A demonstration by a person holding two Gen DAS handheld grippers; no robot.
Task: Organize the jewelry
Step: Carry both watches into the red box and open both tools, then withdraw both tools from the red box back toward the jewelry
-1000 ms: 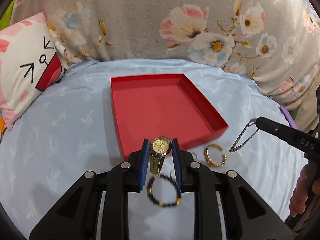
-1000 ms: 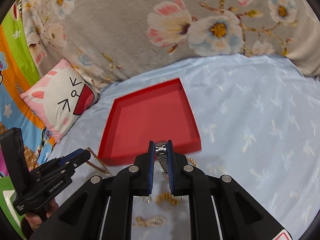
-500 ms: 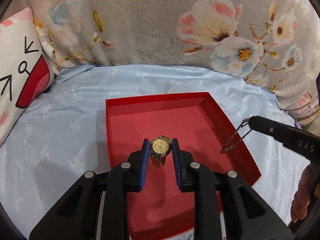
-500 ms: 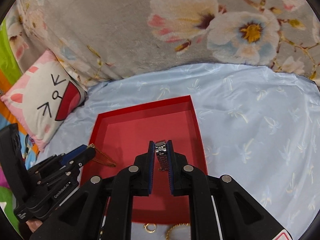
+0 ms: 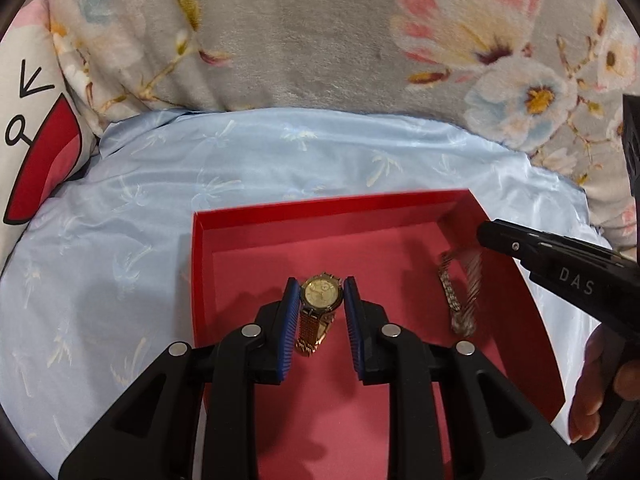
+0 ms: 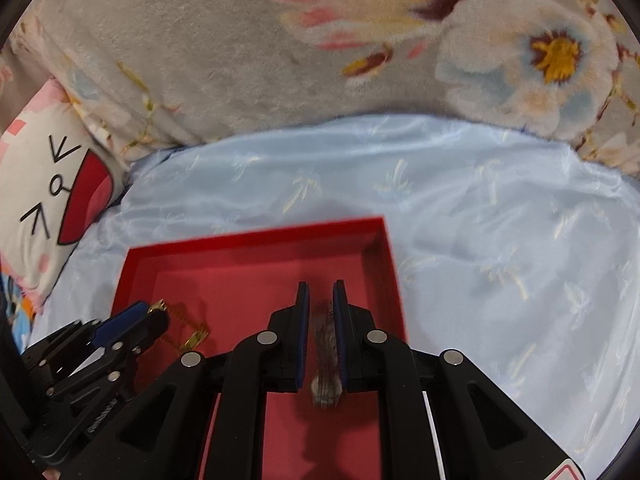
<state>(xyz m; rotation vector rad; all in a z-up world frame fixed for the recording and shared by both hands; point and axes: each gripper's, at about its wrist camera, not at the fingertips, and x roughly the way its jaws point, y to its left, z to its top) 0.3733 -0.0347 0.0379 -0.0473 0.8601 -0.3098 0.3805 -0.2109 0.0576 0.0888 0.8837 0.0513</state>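
Moved since a second ago: both grippers have come forward from the near edge of the bed cover, where loose gold pieces lay, to above the red tray; those pieces are now out of view.
Left gripper (image 5: 322, 300): clenched on the gold watch (image 5: 321, 296), blue pads on either side of its case, the mesh strap hanging below, over the left middle of the tray floor.
Right gripper (image 6: 320, 304): jaws just opening, the silver watch (image 6: 326, 376) blurred between the pads and low in the gap, over the tray's right side.
Red tray (image 5: 320, 204): shallow, square, lying on the bed cover; its floor is otherwise bare.
Left wrist view only: shows the silver watch (image 5: 460, 292) as a blurred loop below the right gripper's black tip (image 5: 492, 234), near the tray's right wall, and part of a hand (image 5: 600, 380) at the right edge.
Right wrist view only: shows the left gripper (image 6: 154, 312) from the side at the tray's left wall, with the gold strap (image 6: 186, 326) trailing onto the floor.
Bed cover (image 5: 120, 240): pale blue, satiny, with a faint leaf print.
Behind: a grey floral blanket (image 5: 300, 32) along the far edge, and a pillow with a cartoon face (image 6: 48, 184) at the far left corner.
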